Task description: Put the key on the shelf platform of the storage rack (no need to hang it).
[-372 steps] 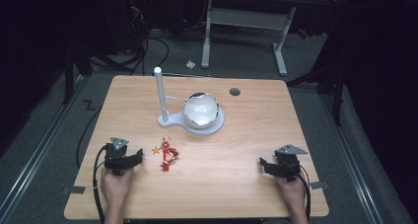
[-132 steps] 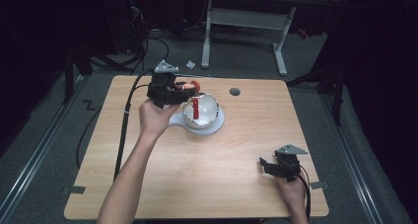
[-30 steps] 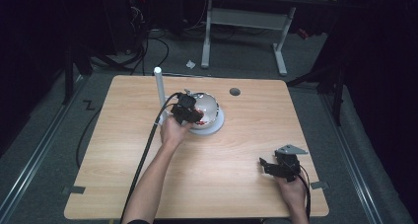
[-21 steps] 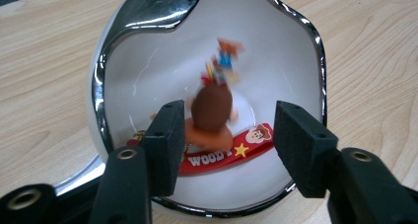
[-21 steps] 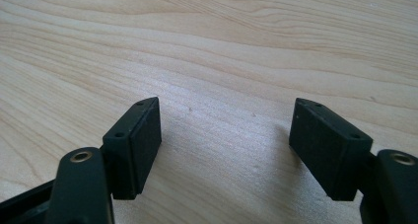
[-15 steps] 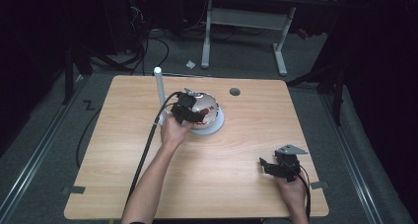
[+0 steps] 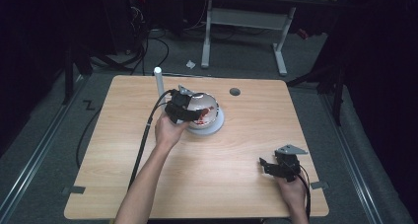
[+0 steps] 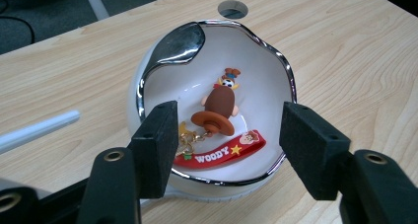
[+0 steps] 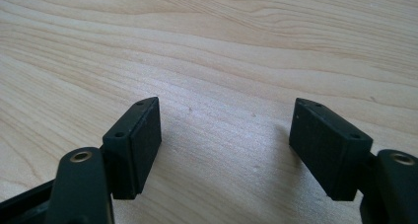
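Note:
A Woody keychain (image 8: 219, 110), a brown-hatted figure with a red strap reading WOODY, lies inside a white bowl (image 8: 256, 61) with a chrome rim. My left gripper (image 8: 226, 145) hovers open just in front of and above the bowl, its jaws wide apart and holding nothing. From above, the left gripper (image 7: 190, 113) sits over the bowl (image 7: 213, 113), with the red keychain (image 7: 203, 115) peeking out beside it. My right gripper (image 7: 267, 166) rests open on the table near the front right. In its own view the right gripper (image 9: 224, 140) has bare wood between its jaws.
A white upright post (image 7: 158, 83) rises from the bowl's flat base (image 7: 219, 127) at the back left. A round cable hole (image 7: 235, 92) lies in the table behind the bowl. The left gripper's cable (image 7: 143, 140) trails along the forearm to the front edge.
The keychain went from the table into the bowl, carried by my left gripper. Over the last second the left gripper stays at the bowl, barely shifting. The right gripper has not moved.

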{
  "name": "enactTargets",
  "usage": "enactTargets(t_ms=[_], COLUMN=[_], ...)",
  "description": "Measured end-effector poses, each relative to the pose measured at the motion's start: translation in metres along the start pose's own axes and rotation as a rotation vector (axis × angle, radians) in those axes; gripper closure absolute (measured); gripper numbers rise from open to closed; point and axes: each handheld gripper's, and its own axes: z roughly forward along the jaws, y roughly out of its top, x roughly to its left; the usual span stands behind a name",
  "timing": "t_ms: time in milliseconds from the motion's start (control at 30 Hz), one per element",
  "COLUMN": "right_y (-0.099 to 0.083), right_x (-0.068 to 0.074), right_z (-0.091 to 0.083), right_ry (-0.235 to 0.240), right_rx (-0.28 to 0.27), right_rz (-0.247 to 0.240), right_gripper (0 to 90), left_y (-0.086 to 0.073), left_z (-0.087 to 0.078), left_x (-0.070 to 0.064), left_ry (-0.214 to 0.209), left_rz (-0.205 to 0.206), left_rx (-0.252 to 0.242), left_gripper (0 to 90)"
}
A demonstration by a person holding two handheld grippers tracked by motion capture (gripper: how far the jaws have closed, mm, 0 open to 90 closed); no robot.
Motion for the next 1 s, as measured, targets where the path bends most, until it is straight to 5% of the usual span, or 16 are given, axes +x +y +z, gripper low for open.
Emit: enactTargets(t_ms=[1000], right_y=[0.000], right_x=[0.000], right_z=[0.000], right_ry=[0.000], right_rx=[0.000], right_rz=[0.001], right_gripper=[28.4], left_y=[0.021], left_z=[-0.036], left_x=[0.011], left_ry=[-0.022], left_rz=[-0.013], left_rx=[-0.021], left_gripper=[40.5])
